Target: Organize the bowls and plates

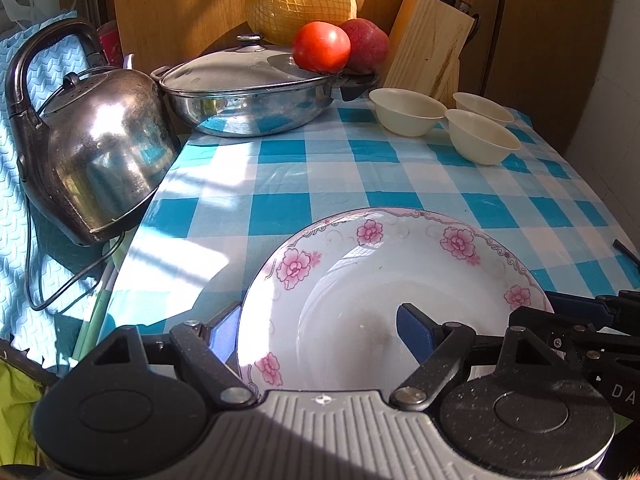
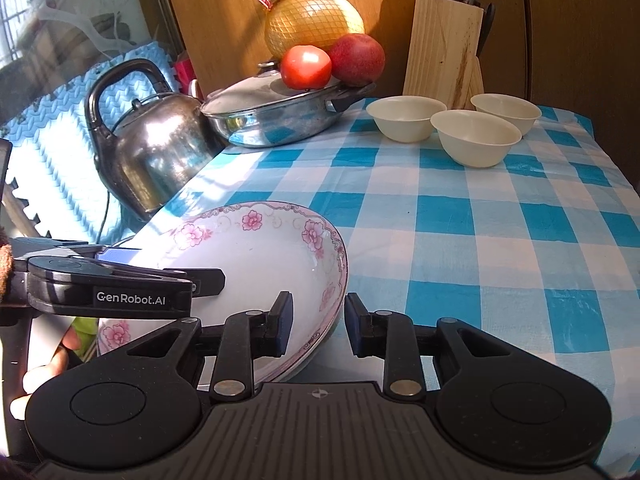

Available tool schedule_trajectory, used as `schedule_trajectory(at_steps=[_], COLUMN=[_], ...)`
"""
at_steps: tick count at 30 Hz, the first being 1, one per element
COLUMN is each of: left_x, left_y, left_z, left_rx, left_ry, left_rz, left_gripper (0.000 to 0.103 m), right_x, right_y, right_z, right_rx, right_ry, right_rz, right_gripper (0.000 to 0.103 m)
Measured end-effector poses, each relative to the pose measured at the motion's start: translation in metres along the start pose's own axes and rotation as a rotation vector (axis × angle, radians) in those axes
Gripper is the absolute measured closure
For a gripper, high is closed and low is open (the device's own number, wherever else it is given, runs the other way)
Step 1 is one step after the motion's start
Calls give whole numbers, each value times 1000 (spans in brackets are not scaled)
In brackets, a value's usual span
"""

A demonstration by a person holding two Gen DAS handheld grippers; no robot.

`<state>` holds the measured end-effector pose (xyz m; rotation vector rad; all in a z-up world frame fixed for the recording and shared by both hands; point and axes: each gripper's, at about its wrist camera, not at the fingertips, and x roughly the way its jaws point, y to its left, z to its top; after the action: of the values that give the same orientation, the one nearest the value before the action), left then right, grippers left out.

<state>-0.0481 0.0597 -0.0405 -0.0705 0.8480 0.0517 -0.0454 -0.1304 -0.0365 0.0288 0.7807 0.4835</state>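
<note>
Sunlit wooden wall [image 2: 224,20] — window [image 2: 16,12] at left.

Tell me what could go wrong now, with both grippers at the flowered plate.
1. The flowered plate sits tilted at the near table edge, over another plate, with fingers of both grippers straddling its rim; uneven pulls might slide or chip it.
2. The kettle and its cord stand close on the left; a sideways swing may hit them.
3. The three cream bowls stand apart, still unstacked.

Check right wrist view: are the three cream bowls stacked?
No, the three cream bowls stand apart on the blue checked tablecloth, none nested in another.
</note>
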Motion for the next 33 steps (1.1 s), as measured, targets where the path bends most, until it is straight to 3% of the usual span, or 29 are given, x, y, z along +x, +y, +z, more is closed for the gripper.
schedule_trajectory(at_steps=[9,21,33], left_x=[-5,-11,-3], left_y=[-2,-14,-40], left_z=[16,20,42], left_rx=[-28,21,77], left_ry=[-27,-34,-57], left_rz=[18,4,-21], left_gripper=[28,27,27], right_x=[-1,2,2], right_y=[-13,-13,-25], right_z=[3,8,15], right_rx=[49,56,89], right_ry=[-4,-5,-20], right_rz=[-7,27,-7], right_gripper=[60,59,56])
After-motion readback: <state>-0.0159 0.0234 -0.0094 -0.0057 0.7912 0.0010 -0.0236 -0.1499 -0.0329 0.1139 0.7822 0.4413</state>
